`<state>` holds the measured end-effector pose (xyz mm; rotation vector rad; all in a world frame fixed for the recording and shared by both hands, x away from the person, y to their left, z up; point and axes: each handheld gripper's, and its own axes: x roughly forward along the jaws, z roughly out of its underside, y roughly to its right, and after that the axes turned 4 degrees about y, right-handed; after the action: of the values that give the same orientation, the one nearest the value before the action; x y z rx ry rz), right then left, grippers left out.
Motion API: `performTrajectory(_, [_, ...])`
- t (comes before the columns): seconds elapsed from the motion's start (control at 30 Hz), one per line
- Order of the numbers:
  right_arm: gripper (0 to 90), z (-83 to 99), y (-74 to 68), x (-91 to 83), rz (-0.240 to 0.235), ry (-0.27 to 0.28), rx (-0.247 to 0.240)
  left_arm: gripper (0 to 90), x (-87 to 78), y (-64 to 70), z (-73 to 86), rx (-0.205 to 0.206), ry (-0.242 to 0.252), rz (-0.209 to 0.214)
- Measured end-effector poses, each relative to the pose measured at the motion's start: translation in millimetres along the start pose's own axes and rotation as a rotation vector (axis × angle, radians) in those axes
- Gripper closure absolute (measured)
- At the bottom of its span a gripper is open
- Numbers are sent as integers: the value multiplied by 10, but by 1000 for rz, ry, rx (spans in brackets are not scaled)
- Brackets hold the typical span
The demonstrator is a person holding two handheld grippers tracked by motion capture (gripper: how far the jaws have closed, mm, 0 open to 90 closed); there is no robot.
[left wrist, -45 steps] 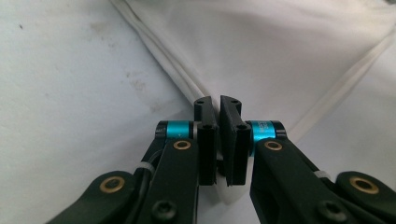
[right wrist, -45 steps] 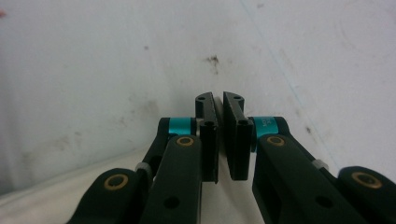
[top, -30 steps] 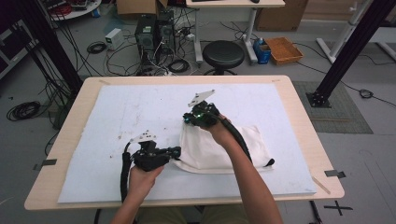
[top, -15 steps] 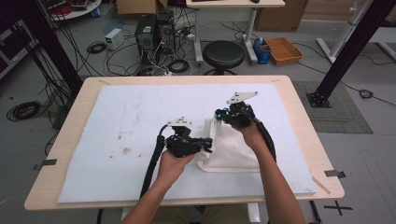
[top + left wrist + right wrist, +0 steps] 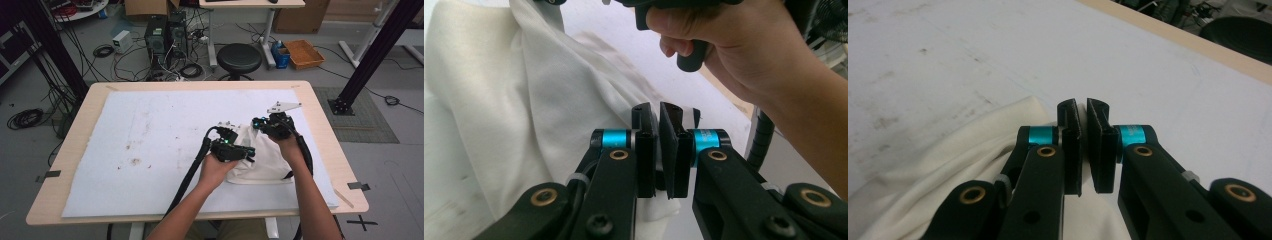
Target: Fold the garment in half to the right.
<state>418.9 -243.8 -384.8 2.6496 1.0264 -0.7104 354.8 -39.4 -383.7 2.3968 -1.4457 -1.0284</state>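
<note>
I have both claws on the white cloth, which lies bunched on the right half of the white mat that covers the counter, closer to the near edge than the far one.

My left claw sits at the cloth's left side, low against the fabric. In the left gripper view its jaws are pressed nearly together with a thin slit between the pads, and the cloth rises in folds behind and to the left of them; whether any fabric is caught in that slit I cannot tell. The other hand shows close above and to the right there (gripping its handle).

My right claw is at the cloth's far edge, just right of the left one. In the right gripper view its jaws stand close together too, a narrow gap showing between the pads, with the cloth lying under and to the left of them and bare mat beyond. Again I cannot make out fabric between the pads.
</note>
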Motion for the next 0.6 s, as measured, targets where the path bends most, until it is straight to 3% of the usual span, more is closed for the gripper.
performTrajectory(0.27, [858, 228, 251, -124, 49, -22, 52, 849, 443, 76, -48, -21, -52, 5])
performTrajectory(0.4, [856, 290, 305, -152, 56, -34, 71, 848, 621, 119, -37, -25, -70, 15])
performTrajectory(0.53, [818, 326, 321, -176, 74, -38, 93, 827, 698, 143, -36, -47, -49, 28])
performTrajectory(0.6, [720, 353, 337, -216, 91, -33, 103, 742, 666, 130, -53, -56, -25, 23])
